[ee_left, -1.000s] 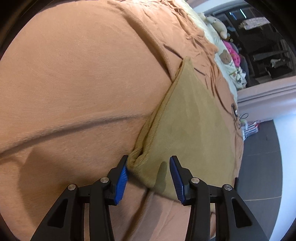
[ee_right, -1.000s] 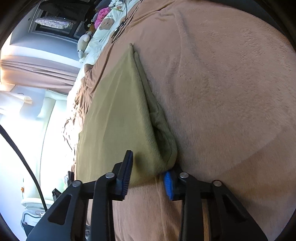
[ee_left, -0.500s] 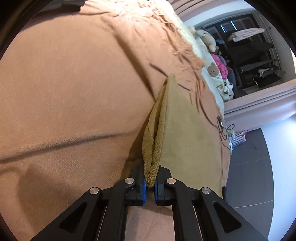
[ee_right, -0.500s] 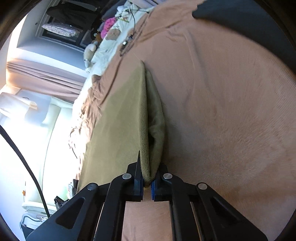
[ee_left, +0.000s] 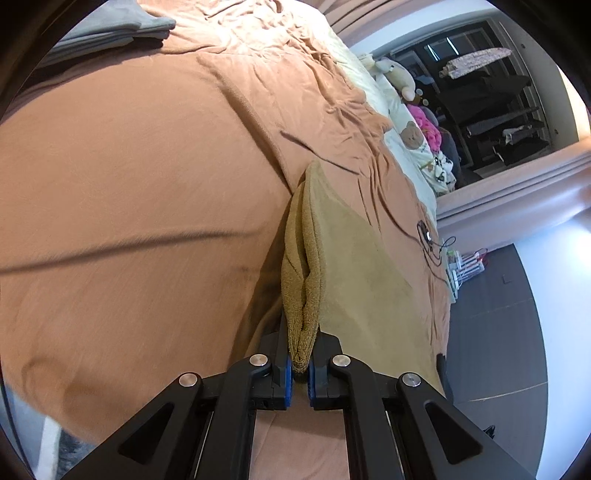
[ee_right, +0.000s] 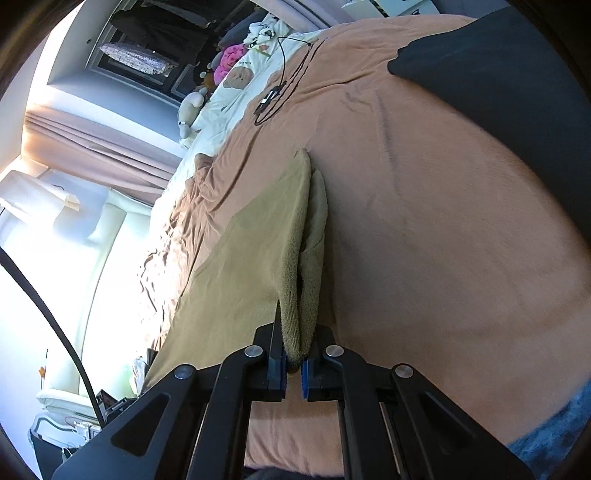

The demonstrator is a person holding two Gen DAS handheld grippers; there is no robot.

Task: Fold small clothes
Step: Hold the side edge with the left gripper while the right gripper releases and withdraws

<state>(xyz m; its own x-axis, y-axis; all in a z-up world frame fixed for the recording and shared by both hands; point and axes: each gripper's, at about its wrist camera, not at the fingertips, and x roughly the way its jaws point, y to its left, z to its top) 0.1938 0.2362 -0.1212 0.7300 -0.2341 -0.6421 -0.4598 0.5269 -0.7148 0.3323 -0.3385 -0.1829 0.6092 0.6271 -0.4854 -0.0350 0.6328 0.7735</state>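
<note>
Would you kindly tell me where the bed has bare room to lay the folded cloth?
The orange blanket lies bare between the olive cloth and the grey pile, and likewise toward the black garment. The pillow end is crowded: cable, plush toys.

Olive-tan cloth [ee_left: 354, 266] lies on the bed, near edge bunched upward.

black grippers [ee_left: 300, 369], blue pads [ee_left: 284, 380]

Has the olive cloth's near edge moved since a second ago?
Yes. The olive cloth lay flat on the orange blanket; its near edge is now pinched up off it.
</note>
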